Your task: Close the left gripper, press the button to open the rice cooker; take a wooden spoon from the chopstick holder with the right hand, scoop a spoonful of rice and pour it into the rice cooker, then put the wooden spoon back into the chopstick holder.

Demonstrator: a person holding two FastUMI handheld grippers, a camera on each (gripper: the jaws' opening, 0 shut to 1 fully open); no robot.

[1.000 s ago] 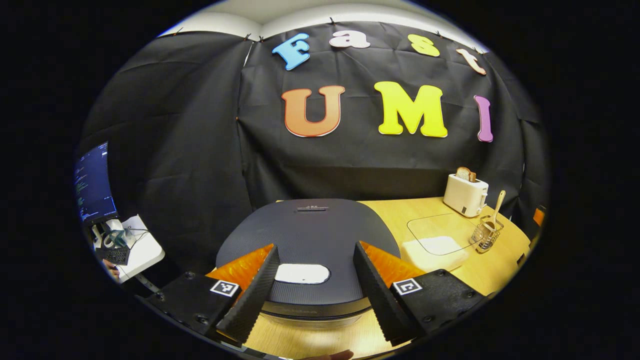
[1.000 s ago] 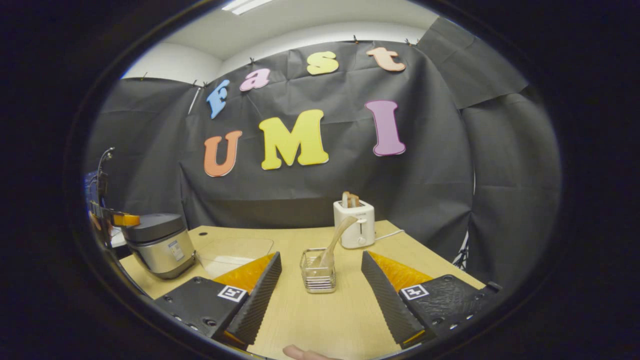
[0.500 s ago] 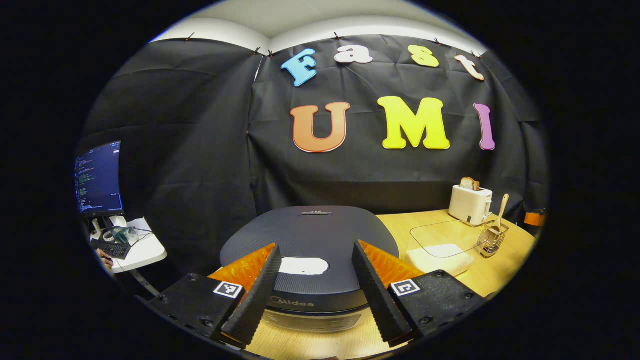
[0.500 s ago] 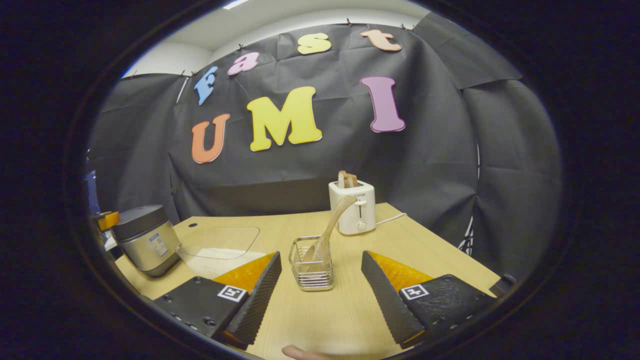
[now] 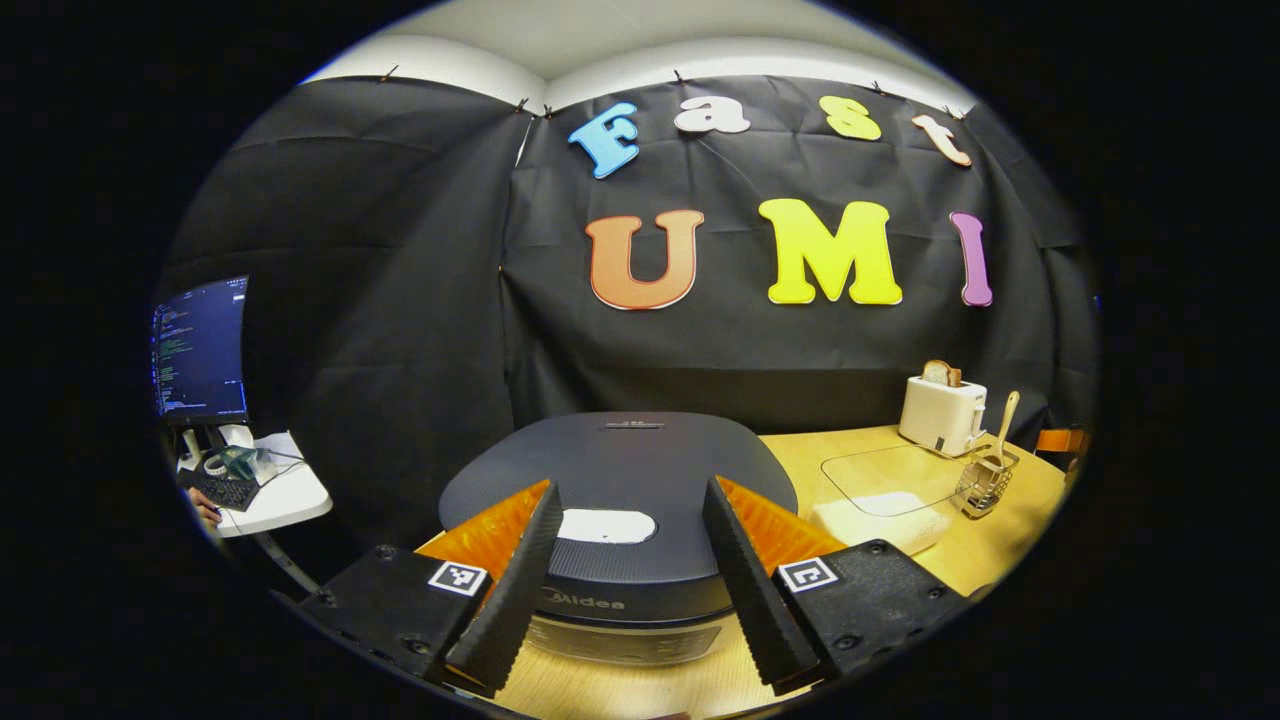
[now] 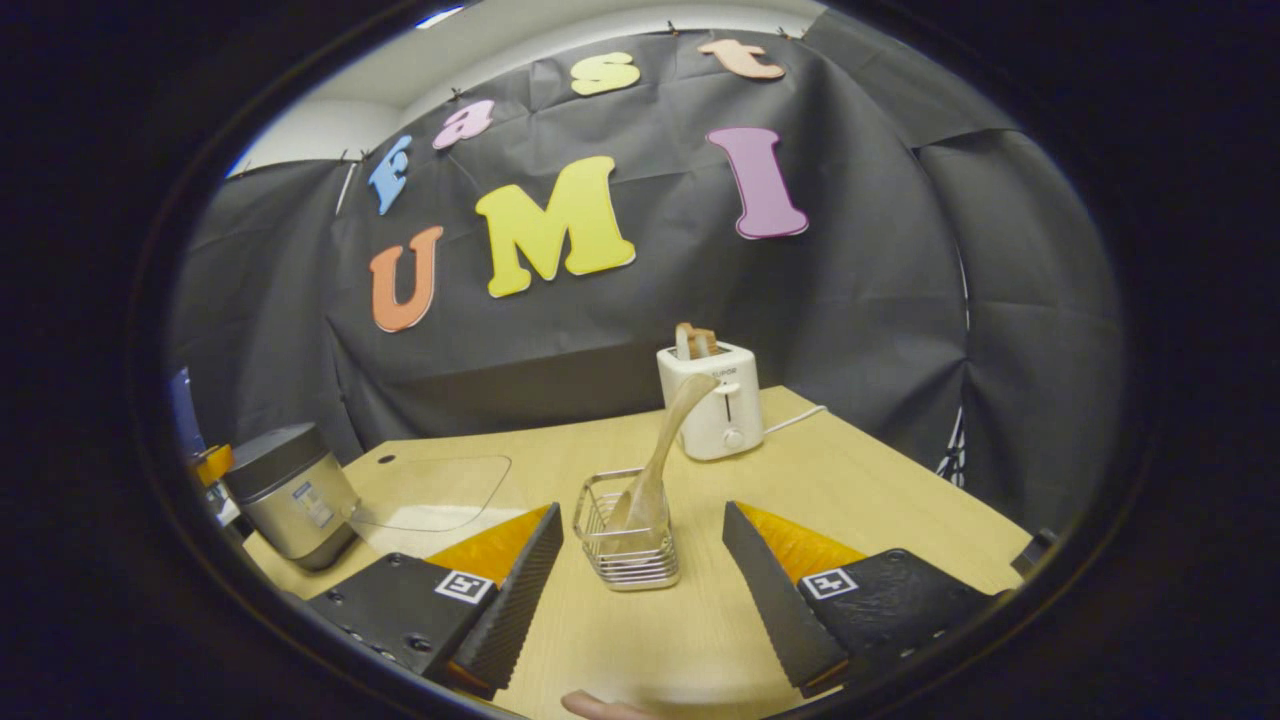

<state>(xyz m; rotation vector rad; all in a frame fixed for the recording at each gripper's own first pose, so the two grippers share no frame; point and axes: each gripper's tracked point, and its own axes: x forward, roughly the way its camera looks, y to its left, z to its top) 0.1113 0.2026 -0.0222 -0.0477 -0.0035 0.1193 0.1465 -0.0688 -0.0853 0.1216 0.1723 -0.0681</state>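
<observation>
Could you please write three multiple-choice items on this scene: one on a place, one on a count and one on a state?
1. Where does the wooden spoon stand?
A. In the wire chopstick holder
B. In the toaster
C. Flat on the table

2. How many toasters are on the table?
A. None
B. One
C. Three

3. What state is the rice cooker in?
A. Lid raised
B. Lid shut
C. Lying on its side

Answers:
1. A, since the spoon's bowl sits inside the holder and its handle leans up out of it.
2. B, since a single white toaster stands near the cloth wall.
3. B, since the dark lid lies flat, with the left hand-held gripper open in front of its white button.
</observation>
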